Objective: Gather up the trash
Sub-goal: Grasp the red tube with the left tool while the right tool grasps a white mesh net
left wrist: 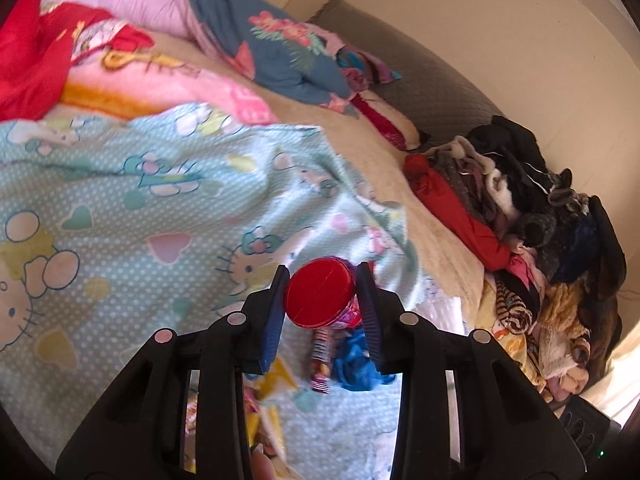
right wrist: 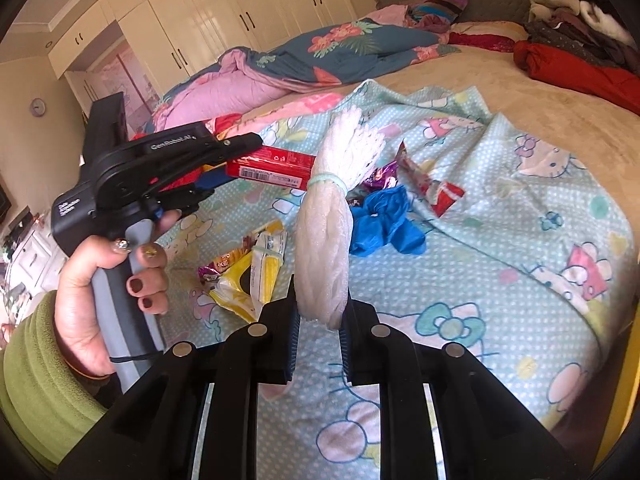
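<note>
Bed: a wide bed with a beige quilted cover (right wrist: 500, 76) fills both views, backed by a grey padded headboard (left wrist: 424, 80).
Sheet: a pale turquoise dotted sheet printed with cartoon cats (right wrist: 500, 240) is spread over the near part of the bed, and the trash lies scattered on it.
Bedding: a blue floral and pink quilt (right wrist: 320, 56) is bunched at the far side of the bed.
Clothes: a pile of dark, red and striped garments (left wrist: 532, 216) is heaped along the edge by the headboard.
Wardrobe: cream glossy cupboard doors (right wrist: 208, 20) are seen behind the bed in the right wrist view.
Left gripper: the black left gripper (left wrist: 322, 294) is held by a hand with dark painted nails (right wrist: 104, 280); its blue-padded fingers are pinched on a round red-capped canister (left wrist: 320, 298), whose cap faces the left wrist camera. In the right wrist view a red packet (right wrist: 276, 164) juts from that gripper; whether it is the same item cannot be told.
Right gripper: the black right gripper (right wrist: 318, 334) is closed on the lower end of a white foam-net bundle (right wrist: 326, 240), which rises upright between the fingers and is cinched by a pale green band.
Loose trash: a crumpled blue glove (right wrist: 384, 220) lies on the sheet just beyond the bundle, with purple and red wrappers (right wrist: 420, 180) close behind it; yellow and white packets (right wrist: 252, 272) lie to the left of the right gripper.
</note>
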Demonstrator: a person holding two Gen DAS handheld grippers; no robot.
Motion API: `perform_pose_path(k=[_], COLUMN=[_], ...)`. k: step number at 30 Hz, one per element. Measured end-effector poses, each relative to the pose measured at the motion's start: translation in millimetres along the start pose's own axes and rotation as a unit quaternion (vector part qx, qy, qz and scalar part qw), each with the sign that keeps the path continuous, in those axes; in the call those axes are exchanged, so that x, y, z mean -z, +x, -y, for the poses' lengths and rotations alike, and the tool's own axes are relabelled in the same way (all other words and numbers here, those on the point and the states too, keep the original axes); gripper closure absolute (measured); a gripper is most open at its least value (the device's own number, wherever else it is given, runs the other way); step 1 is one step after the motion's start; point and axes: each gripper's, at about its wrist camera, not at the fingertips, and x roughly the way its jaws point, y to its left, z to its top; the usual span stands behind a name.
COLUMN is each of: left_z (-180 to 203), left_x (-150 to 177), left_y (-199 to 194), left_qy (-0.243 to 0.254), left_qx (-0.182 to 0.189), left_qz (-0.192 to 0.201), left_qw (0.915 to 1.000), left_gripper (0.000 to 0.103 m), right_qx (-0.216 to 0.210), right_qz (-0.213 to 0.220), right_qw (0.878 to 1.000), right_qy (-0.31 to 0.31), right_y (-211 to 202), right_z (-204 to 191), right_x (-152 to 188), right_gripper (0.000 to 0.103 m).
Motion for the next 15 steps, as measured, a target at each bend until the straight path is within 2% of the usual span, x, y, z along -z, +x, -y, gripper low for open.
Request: perform_pose_path(k=[15], left_z=[54.9], left_x=[7.3], left_y=[-27.7], left_qy=[0.054], left_qx=[0.030], left_qz=[0.016], left_qw=[0.9980], left_gripper=[0.077], right_qx=[0.011], right_qz=[0.034], right_qw=[0.999], right_qy=[0.009], right_y=[-41.4], right_z=[10.9], right_x=[-4.7], right_gripper=[0.086])
